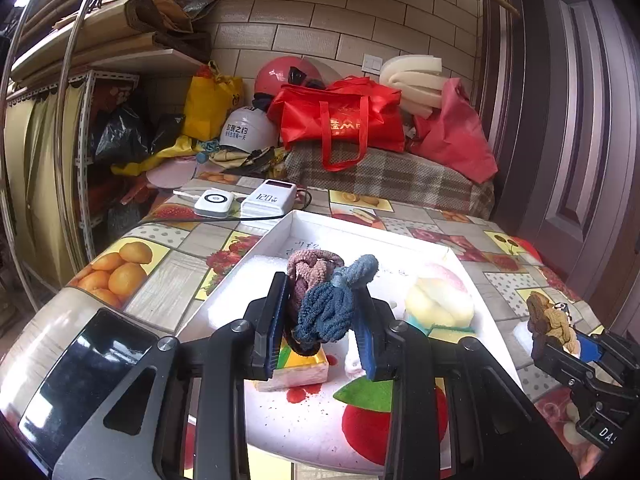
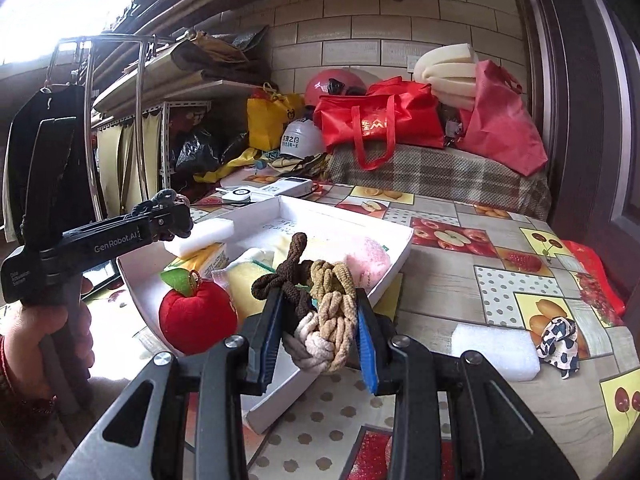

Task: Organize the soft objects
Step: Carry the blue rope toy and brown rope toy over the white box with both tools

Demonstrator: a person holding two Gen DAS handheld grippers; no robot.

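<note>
A cluttered storeroom sits behind my surface (image 1: 168, 292), which wears a fruit-print cloth, with shelves on the left and red bags (image 1: 344, 120) piled on a plaid-covered bench at the back. Two power banks (image 1: 248, 200) lie at the far edge, out of the way of the work.

Going left to right, my left gripper (image 1: 320, 312) has its fingers pinching a knot of blue and pink hair ties (image 1: 326, 300), held just above the white tray (image 1: 280, 228). I judge I am carrying them over the tray so they can drop in with the rest. The tray already holds the soft things: a white foam block (image 2: 200, 236) at its far left, a red plush apple (image 2: 198, 316) with a green leaf at the near end, a yellow sponge (image 1: 300, 368) under my fingers, and a pale yellow-and-pink plush (image 1: 440, 296) towards the right.

My right gripper (image 2: 320, 328) hangs over the tray's near right corner, its fingers clamped on a bundle of brown, tan and cream hair ties (image 2: 324, 312). It is held up off the cloth, ready, I think, for the same drop.

Further right, outside the tray, another white foam block (image 2: 496, 348) and a cow-print scrunchie (image 2: 558, 340) lie on the surface, not yet gathered.
</note>
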